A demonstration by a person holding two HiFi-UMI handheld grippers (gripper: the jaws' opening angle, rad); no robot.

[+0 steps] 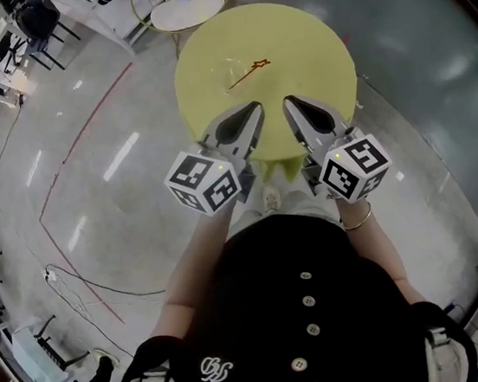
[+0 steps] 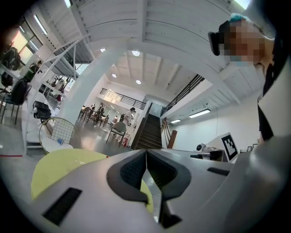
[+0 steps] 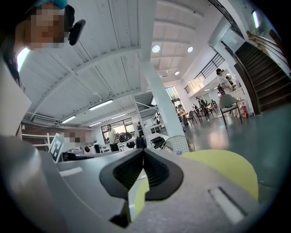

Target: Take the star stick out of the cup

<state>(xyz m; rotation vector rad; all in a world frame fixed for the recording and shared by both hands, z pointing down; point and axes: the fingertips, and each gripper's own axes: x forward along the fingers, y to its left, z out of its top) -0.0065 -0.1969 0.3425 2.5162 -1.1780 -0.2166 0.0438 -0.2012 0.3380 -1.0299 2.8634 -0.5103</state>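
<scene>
Shut tip to tip on nothing at the left gripper (image 2: pixel 146 154), and likewise at the right gripper (image 3: pixel 144 152), with no more than a sliver of yellow table (image 1: pixel 316 44) below the meeting pads. Held side by side over the near edge of that table, well short of the work. Farther out, near the table's middle, look for the clear cup (image 1: pixel 227 67), faint against the yellow and hard to trace, and for the star stick (image 1: pixel 250 72) slanting across it, star end up and to the right. Impossible to judge from the head view how deep the stick sits, and not to be found in either gripper view. For a clean reach, tilt both grippers down toward the tabletop first, then part the jaws of one before arriving, not at the cup. Probably best to send the right gripper to the star end, as the nearer side, and close on the thin shaft just below the star, pads flat across it. Bring the left gripper to the cup's wall to guard against tipping or sliding so light-looking a vessel. Draw along the stick's own slant rather than straight up, to avoid levering on the rim.
</scene>
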